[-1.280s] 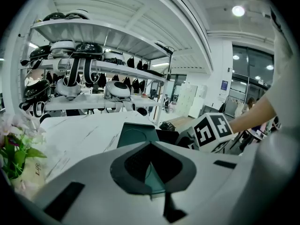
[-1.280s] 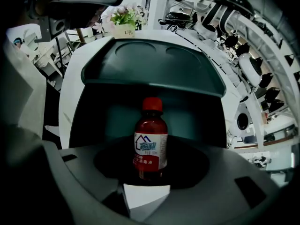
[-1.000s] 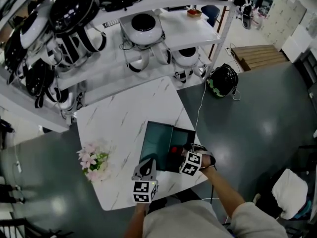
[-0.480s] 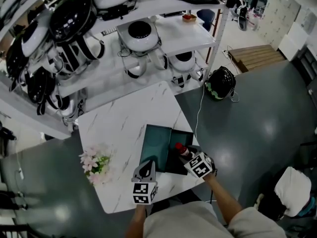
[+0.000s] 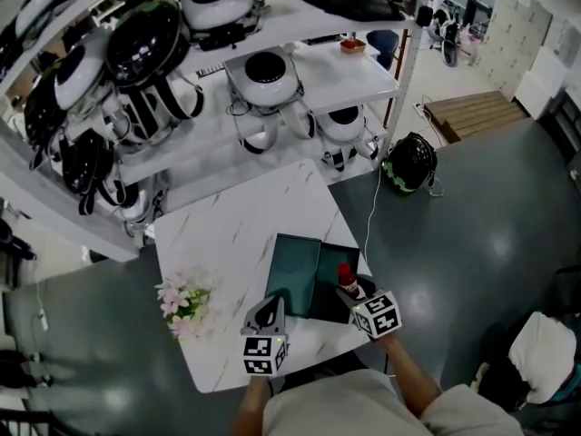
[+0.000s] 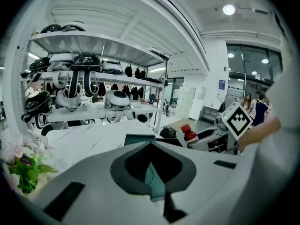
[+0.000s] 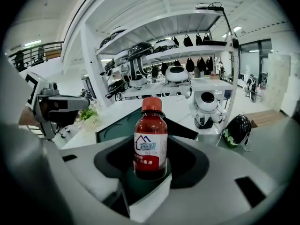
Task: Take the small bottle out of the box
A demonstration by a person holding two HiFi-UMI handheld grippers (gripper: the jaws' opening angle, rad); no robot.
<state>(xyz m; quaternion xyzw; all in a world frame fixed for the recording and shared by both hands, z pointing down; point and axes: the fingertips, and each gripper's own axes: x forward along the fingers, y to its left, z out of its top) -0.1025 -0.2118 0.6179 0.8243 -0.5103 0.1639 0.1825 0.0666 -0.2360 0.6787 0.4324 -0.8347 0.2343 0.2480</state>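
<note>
While the right gripper (image 7: 149,175) clamps the small bottle (image 7: 150,142) low on its body over the box (image 5: 295,275), a tilt could drop it back; left gripper (image 6: 152,172) closed, empty.

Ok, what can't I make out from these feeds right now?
- Head view: the near end of the box, covered by the right gripper and the small bottle.
- Right gripper view: the label's fine print, too small to read; the box's inside, hidden behind the small bottle and the gripper's body.
- Left gripper view: most of the box, hidden behind the left gripper itself.
</note>
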